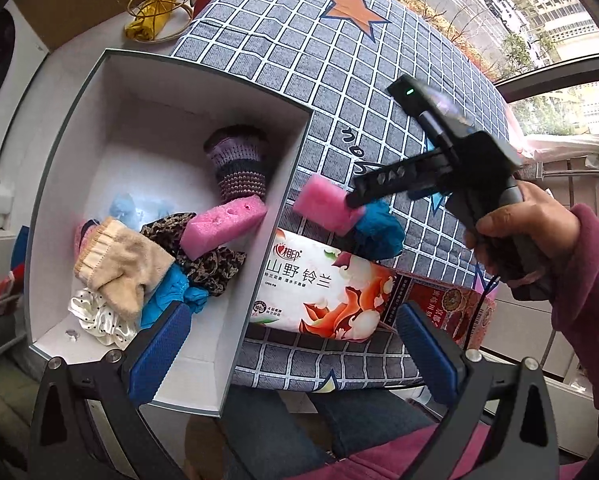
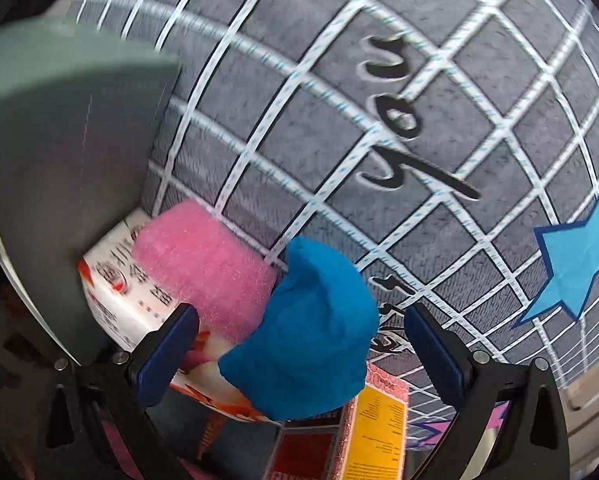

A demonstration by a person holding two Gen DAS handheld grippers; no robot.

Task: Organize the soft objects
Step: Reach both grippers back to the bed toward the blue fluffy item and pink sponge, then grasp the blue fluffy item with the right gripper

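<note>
1. Currently found wide open: right gripper (image 2: 299,352), blue pads well apart, nothing clamped. In the left wrist view, held by a hand (image 1: 527,236) in a magenta sleeve.
2. Lying between its two fingers, nearest of all: crumpled blue non-woven cover (image 2: 311,332), loose, touched by neither pad as far as can be told.
3. Just beyond and to the left of that cover: pink foam block (image 2: 203,264), touching the cover, resting on a white floral tissue pack (image 2: 111,296) beside the outer wall of the grey-sided, white-lined cardboard box (image 2: 59,140). Long axis judged to run roughly along the gripper's reach, slightly leftward.
4. Likewise wide open and empty: left gripper (image 1: 295,344), hovering over the box's near corner, farther from both loose items than the right.
5. Judged next: closing on the blue cover, then a leftward carry over the wall; box opening directly left of the right gripper.
6. Count outside the box, on the grey checked cloth (image 1: 339,60): one pink block, one blue cover, one tissue pack, one red patterned packet (image 1: 439,304).
7. Count inside: one pink foam block (image 1: 223,228), one blue cover (image 1: 171,292), one purple striped knit piece (image 1: 239,164), one beige fleece glove (image 1: 119,268), one leopard-print scrunchie (image 1: 211,264), one white dotted satin scrunchie (image 1: 99,316). Pale blue item behind unclear.
</note>
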